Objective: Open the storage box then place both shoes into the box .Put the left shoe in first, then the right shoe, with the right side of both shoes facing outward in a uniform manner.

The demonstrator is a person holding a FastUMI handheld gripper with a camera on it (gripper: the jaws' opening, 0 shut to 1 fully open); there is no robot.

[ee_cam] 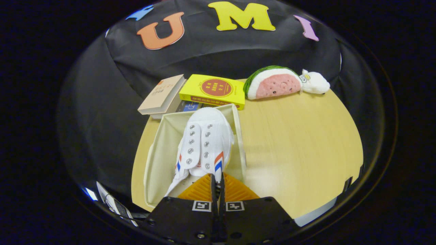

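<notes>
In the box (160,160), one tongs-pinched (218,177) shoe (204,143)

The shoe (204,143) looks like white canvas cloth, matt, with small shiny metal eyelets and printed stripes on its side. The storage box (155,160) has soft fabric walls, pale and matt. The tabletop (299,143) is light wood or wood-look laminate — smooth, with a faint sheen. The yellow book (213,90) has a glossy paper cover; the beige book (161,95) looks matt. The watermelon toy (274,83) is fuzzy plush. The fingers (204,189) carry ribbed pads — closed on the shoe's edge.
</notes>
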